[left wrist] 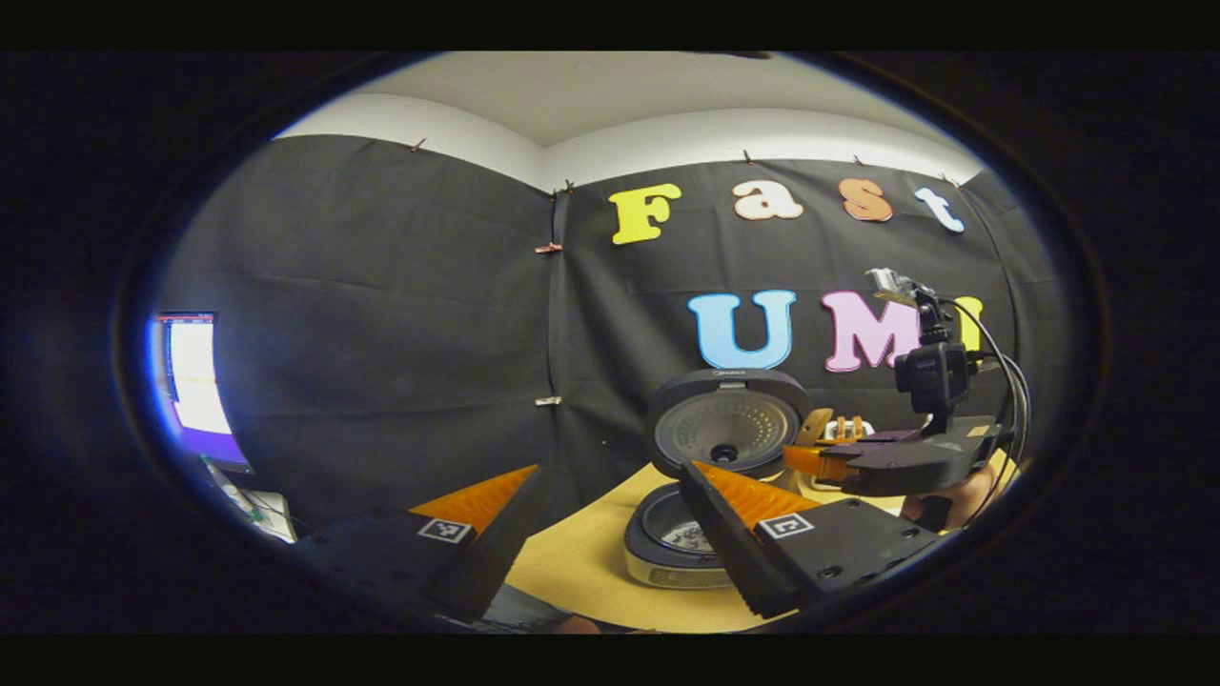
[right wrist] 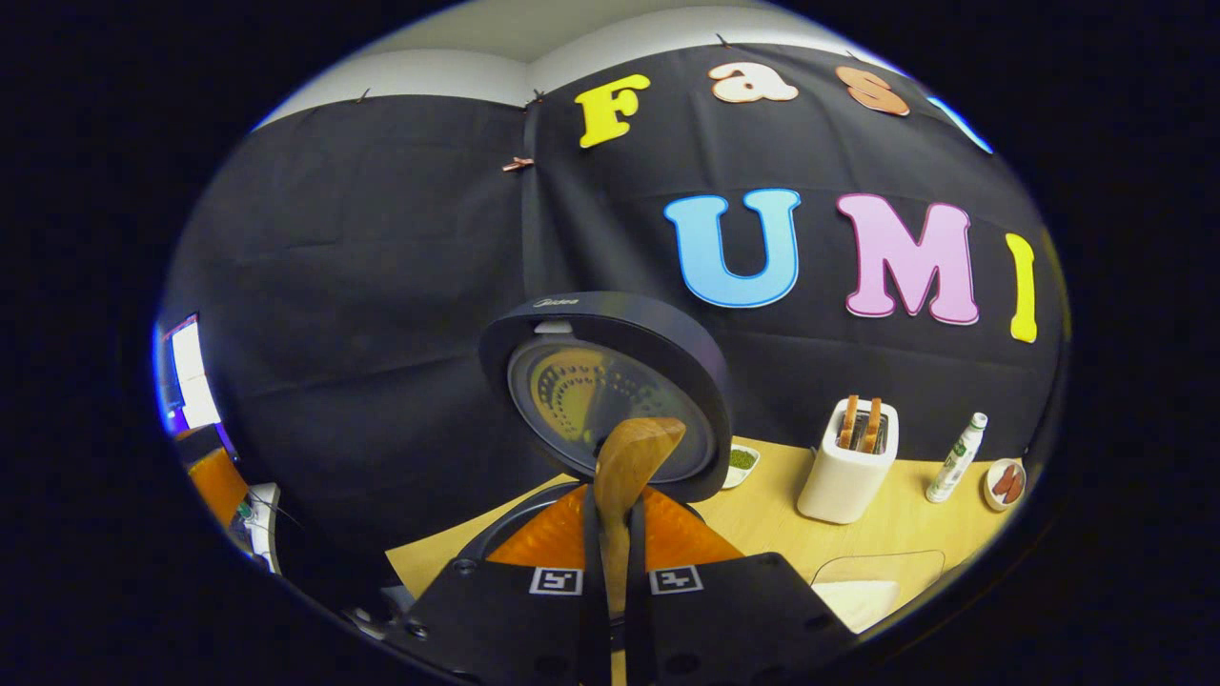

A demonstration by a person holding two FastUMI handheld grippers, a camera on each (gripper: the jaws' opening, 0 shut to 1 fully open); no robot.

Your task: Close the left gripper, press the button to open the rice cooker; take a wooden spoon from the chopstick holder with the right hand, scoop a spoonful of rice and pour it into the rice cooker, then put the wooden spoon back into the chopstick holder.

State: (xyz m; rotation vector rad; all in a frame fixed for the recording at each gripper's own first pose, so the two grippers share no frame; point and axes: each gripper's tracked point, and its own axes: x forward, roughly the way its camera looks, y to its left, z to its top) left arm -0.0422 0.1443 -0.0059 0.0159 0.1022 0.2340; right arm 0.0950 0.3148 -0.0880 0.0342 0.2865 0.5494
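Observation:
The rice cooker stands with its lid [left wrist: 729, 419] raised, and its inner pot [left wrist: 672, 534] shows some contents. My left gripper [left wrist: 610, 543] hangs open in front of the pot, with nothing between its fingers. To the right, my right gripper [left wrist: 805, 455] is held by a hand beside the lid. In the right gripper view, my right gripper [right wrist: 613, 519] is shut on the handle of the wooden spoon [right wrist: 634, 457]. The spoon's bowl points up in front of the open lid [right wrist: 610, 391]. I cannot tell whether rice lies in it. The white chopstick holder [right wrist: 848, 472] stands farther right with wooden utensils in it.
A clear container of rice [right wrist: 867, 591] sits near the wooden table's front right. A small dish of green stuff [right wrist: 742, 462], a white bottle [right wrist: 956, 457] and a small dish [right wrist: 1006, 481] line the back. A lit monitor [left wrist: 195, 381] stands at the far left.

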